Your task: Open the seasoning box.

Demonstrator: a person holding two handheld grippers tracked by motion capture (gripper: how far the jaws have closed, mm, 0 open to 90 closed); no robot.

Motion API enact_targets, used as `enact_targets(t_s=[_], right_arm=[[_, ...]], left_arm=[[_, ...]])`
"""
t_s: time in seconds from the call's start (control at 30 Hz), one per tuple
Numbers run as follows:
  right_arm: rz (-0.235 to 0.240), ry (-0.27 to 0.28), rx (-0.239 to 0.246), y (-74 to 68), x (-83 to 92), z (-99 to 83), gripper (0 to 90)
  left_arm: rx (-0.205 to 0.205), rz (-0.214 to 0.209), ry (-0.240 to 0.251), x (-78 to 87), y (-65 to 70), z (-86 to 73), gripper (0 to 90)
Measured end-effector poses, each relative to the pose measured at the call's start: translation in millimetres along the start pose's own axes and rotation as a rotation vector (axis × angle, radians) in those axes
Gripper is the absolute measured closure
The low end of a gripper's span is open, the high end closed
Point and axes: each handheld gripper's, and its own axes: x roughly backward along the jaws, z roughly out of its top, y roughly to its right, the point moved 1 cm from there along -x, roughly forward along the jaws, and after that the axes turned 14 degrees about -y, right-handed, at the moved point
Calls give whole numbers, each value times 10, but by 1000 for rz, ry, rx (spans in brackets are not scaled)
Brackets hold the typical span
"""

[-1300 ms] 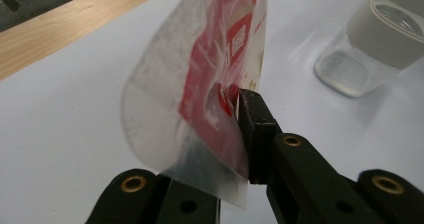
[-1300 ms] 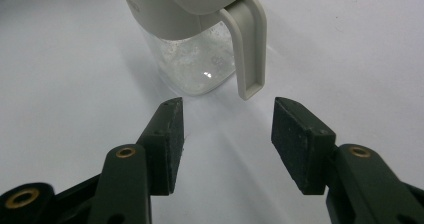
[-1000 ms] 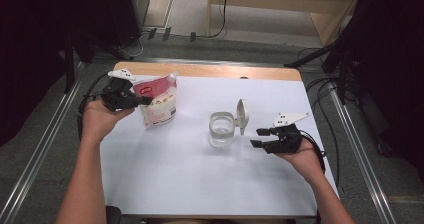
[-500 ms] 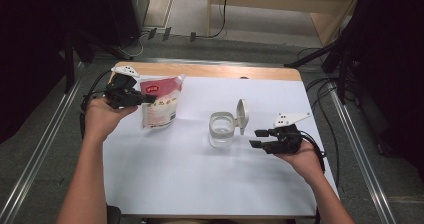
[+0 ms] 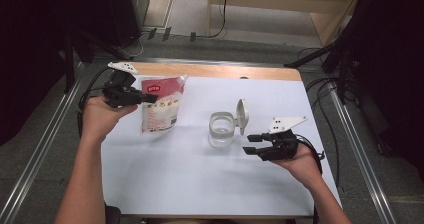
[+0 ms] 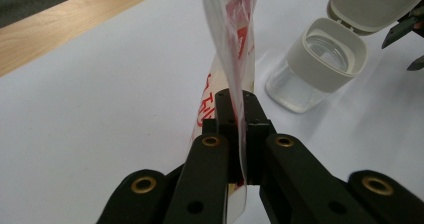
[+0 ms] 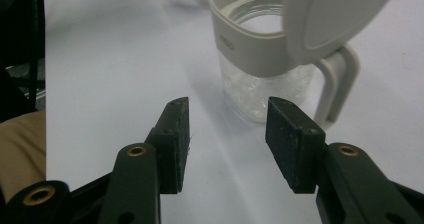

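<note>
The left hand-held gripper (image 5: 150,98) pinches the red-and-white pouch (image 5: 161,111) by its edge; the right hand-held gripper (image 5: 251,144), jaws apart and empty, sits beside the open jar (image 5: 221,129).

Two black jaws of the right gripper (image 7: 227,134) are seen parted with nothing between them, having just been closing, above the white desk (image 7: 115,69). Just beyond, a clear jar (image 7: 260,91) is stood, its pale hinged lid (image 7: 330,14) raised.
</note>
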Motion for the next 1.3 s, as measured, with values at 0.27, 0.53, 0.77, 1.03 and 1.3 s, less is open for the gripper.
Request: enact_targets(t_s=[0.27, 0.53, 0.77, 1.03, 1.3], right_arm=[[36, 15, 32, -229, -152, 154, 507], [59, -7, 80, -418, -379, 336, 507], [45, 1, 69, -437, -548, 549, 518], [5, 11, 85, -532, -749, 785, 517], [-3, 22, 27, -588, -999, 966, 516]], left_arm=[[5, -12, 37, 155, 128, 47, 900], [-11, -8, 34, 245, 308, 95, 900], [-16, -7, 15, 234, 394, 112, 900], [-28, -19, 3, 299, 501, 167, 900], [-28, -25, -13, 355, 597, 239, 900]])
